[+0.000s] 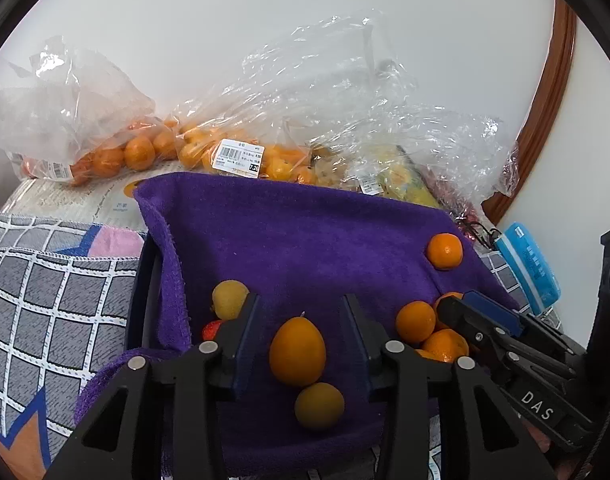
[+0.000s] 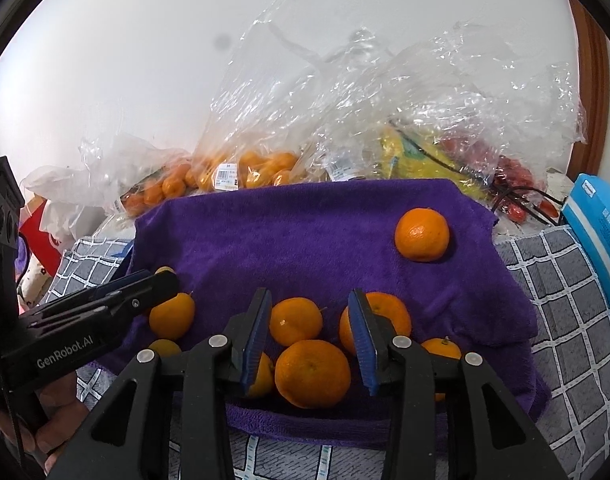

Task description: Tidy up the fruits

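A purple towel (image 1: 305, 232) lies over a dark tray, with fruit on it. My left gripper (image 1: 300, 300) stands open around an egg-shaped orange fruit (image 1: 297, 352), its pads clear of the fruit. A yellowish round fruit (image 1: 319, 406) lies just in front, and another yellow one (image 1: 230, 299) sits left of the finger. My right gripper (image 2: 309, 294) is open over a cluster of mandarins: a large one (image 2: 312, 372) and a smaller one (image 2: 295, 320) lie between its fingers, untouched. A lone mandarin (image 2: 422, 234) sits far right on the towel (image 2: 305, 232).
Clear plastic bags of mandarins (image 1: 145, 152) and a bag with yellow fruit (image 2: 417, 156) are heaped against the white wall. A blue packet (image 2: 601, 232) lies at the right. A grid-patterned cloth (image 1: 45, 300) covers the surface around the tray. A wooden frame (image 1: 545, 112) curves at the right.
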Demonstrator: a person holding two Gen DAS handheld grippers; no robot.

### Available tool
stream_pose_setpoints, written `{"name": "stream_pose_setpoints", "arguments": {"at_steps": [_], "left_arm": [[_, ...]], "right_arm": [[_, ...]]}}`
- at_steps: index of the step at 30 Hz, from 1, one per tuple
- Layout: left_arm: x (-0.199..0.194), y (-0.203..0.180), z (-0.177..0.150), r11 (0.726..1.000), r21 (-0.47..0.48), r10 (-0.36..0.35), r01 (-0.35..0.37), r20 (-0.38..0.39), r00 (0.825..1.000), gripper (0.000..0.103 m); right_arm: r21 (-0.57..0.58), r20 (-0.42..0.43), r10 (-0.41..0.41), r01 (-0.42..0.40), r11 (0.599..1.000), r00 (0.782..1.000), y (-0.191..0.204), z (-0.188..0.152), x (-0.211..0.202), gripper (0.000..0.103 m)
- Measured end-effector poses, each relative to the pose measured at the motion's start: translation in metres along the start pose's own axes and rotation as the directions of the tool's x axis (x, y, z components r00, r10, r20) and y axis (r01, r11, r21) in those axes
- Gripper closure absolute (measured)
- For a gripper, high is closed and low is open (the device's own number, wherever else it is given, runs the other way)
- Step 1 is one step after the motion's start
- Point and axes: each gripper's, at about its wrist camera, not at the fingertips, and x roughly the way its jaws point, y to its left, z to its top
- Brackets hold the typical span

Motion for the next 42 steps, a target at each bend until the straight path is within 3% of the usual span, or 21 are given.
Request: {"name": "stream_pose_setpoints", "arguments": {"at_steps": [7, 9, 11, 15, 18, 25, 30, 37, 42], "left_arm": [[-0.006, -0.004, 0.002, 0.999, 0.027, 0.046, -0.047, 0.024, 0.999, 0.06], [-0.008, -0.009, 0.003, 0.991, 0.067, 0.117, -0.118, 0.027, 0.993, 0.059], [-0.012, -0.012, 0.006, 0.985, 0.088, 0.143, -0.146, 0.038, 0.989, 0.059], [-0.027, -0.015, 0.012, 0.985, 0.086, 0.151, -0.151, 0.014, 0.988, 0.059], [-0.039, -0.021, 0.01, 0.973, 0.119, 0.199, -0.197, -0.008, 0.98, 0.059], [-0.083, -0.024, -0.005, 0.987, 0.079, 0.146, -0.142, -0.048, 0.988, 0.055], [-0.111, -0.032, -0.017, 0.978, 0.091, 0.19, -0.186, -0.03, 0.981, 0.053], [-0.154, -0.041, -0.034, 0.981, 0.062, 0.187, -0.186, -0.009, 0.982, 0.04], [-0.186, -0.051, -0.045, 0.977, 0.082, 0.195, -0.198, 0.039, 0.98, 0.031]], "right_arm": [[-0.021, 0.013, -0.021, 0.021, 1.0, 1.0, 0.008, 0.003, -0.009, 0.056], [-0.025, 0.031, -0.044, 0.045, 0.999, 0.999, 0.011, 0.007, -0.014, 0.056], [-0.032, 0.043, -0.057, 0.058, 0.998, 0.997, 0.017, 0.013, -0.023, 0.055], [-0.047, 0.066, -0.084, 0.087, 0.995, 0.994, 0.025, 0.023, -0.053, 0.05], [-0.069, 0.077, -0.117, 0.122, 0.99, 0.99, 0.031, 0.022, -0.073, 0.046], [-0.044, 0.088, -0.189, 0.194, 0.98, 0.978, 0.042, 0.003, -0.125, 0.046], [-0.014, 0.091, -0.219, 0.221, 0.975, 0.971, 0.044, -0.013, -0.161, 0.045], [0.015, 0.067, -0.223, 0.223, 0.975, 0.972, 0.042, -0.029, -0.198, 0.044], [0.006, 0.096, -0.235, 0.236, 0.972, 0.967, 0.048, -0.045, -0.226, 0.025]]}}
